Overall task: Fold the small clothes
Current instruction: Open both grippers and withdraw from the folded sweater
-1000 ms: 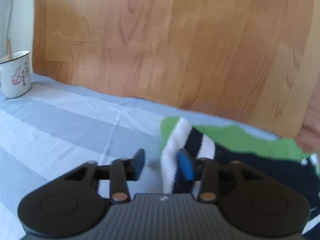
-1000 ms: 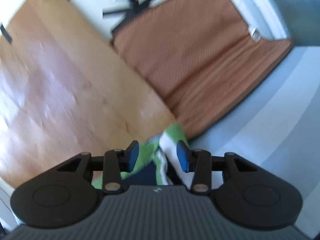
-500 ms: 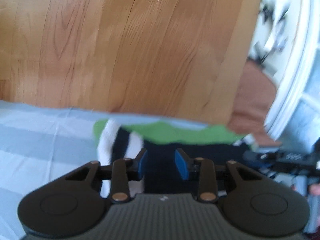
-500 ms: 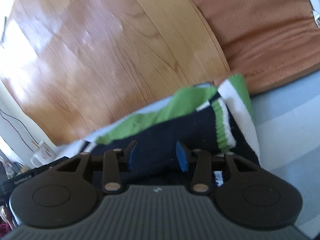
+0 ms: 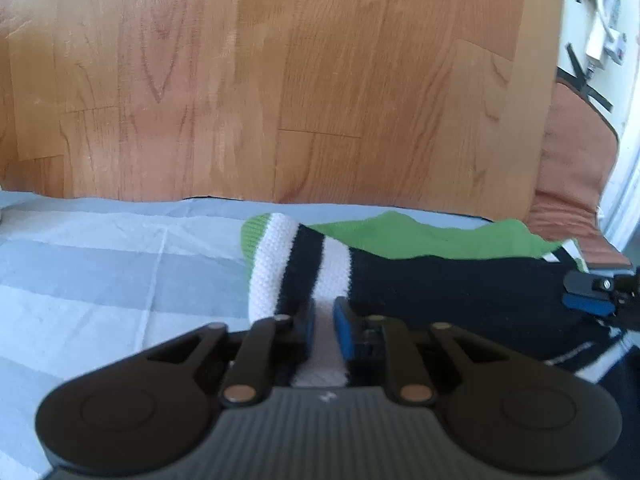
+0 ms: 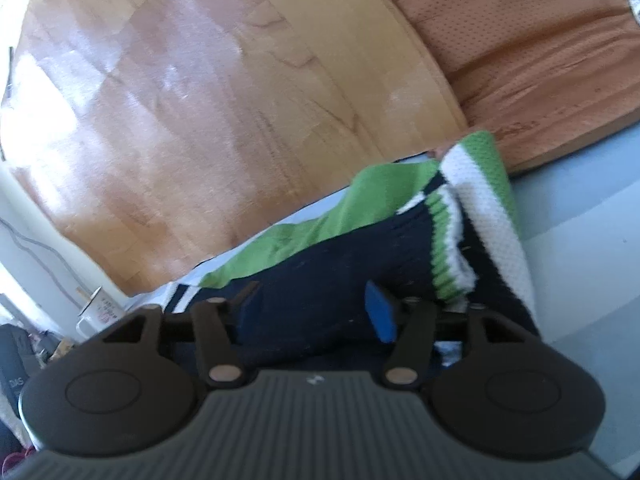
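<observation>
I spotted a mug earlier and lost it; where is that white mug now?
Only the right wrist view shows the white mug: low at the left edge, beyond the far end of the striped sweater, below the wooden board.

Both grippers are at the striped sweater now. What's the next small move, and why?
Probably close the right gripper on the dark fabric of the sweater. The left gripper has just been closing, its pads nearly together on the white stripe at the sleeve end. The right one's jaws have just been opening and stand wide over the cloth, not pinching it. Both ends need holding before any fold.
</observation>
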The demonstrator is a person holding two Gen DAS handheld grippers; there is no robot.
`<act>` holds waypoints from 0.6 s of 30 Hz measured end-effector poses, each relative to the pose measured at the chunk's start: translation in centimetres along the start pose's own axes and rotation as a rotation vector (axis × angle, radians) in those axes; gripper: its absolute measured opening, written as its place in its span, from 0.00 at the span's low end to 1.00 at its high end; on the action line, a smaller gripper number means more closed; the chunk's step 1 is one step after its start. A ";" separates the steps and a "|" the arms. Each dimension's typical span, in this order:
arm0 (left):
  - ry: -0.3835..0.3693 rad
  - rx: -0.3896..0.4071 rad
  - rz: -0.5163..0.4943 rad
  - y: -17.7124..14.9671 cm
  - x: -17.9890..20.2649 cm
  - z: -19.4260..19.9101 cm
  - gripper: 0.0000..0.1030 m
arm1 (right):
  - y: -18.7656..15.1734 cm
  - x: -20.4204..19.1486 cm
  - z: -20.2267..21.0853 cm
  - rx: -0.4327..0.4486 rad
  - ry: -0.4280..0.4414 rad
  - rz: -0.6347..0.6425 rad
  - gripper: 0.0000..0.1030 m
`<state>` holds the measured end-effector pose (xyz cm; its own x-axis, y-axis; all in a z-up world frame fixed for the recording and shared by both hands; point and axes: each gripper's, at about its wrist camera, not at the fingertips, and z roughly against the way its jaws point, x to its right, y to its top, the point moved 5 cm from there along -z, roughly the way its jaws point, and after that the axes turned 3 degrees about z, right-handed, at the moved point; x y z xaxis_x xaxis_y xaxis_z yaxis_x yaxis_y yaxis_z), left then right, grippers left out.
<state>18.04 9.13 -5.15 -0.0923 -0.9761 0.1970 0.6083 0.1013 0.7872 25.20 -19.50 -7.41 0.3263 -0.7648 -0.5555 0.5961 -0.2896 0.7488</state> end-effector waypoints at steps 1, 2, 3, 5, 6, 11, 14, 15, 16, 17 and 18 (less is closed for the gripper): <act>0.007 -0.002 -0.008 -0.2 0.2 0.6 0.20 | -0.2 0.0 0.6 -0.006 -0.003 -0.017 0.59; 0.020 -0.011 -0.016 -0.8 0.4 1.8 0.25 | -0.6 -0.2 1.5 -0.009 0.003 -0.029 0.59; 0.020 -0.009 -0.033 -1.6 0.8 3.1 0.38 | -1.2 -0.6 2.6 -0.015 0.011 -0.018 0.61; 0.040 0.032 -0.108 -3.8 1.8 7.0 0.61 | -3.2 -1.3 4.9 -0.064 0.018 0.051 0.63; 0.047 0.034 -0.145 -5.2 2.1 8.7 0.61 | -4.5 -1.5 5.8 -0.105 0.005 0.087 0.63; 0.065 -0.060 -0.233 -12.7 2.2 15.6 0.61 | -9.5 -4.2 12.3 -0.163 -0.096 0.400 0.64; 0.074 -0.059 -0.224 -15.4 1.5 19.8 0.63 | -12.4 -4.4 16.4 -0.171 -0.135 0.470 0.64; 0.062 -0.066 -0.193 -15.9 1.0 20.9 0.63 | -13.2 -4.5 17.9 -0.160 -0.148 0.491 0.64; 0.050 -0.074 -0.156 -16.4 0.4 21.9 0.64 | -14.1 -4.3 19.3 -0.184 -0.158 0.476 0.64; 0.037 -0.090 -0.112 -16.9 -0.3 22.9 0.64 | -14.8 -4.1 20.7 -0.174 -0.147 0.454 0.64; 0.019 -0.110 -0.066 -17.2 -0.9 23.5 0.64 | -15.5 -3.9 22.1 -0.160 -0.138 0.431 0.64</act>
<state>-10.87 12.75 -5.17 -0.1208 -0.9835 0.1347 0.6846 0.0157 0.7288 -1.49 -24.77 -8.84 0.4743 -0.8683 -0.1451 0.5369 0.1547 0.8294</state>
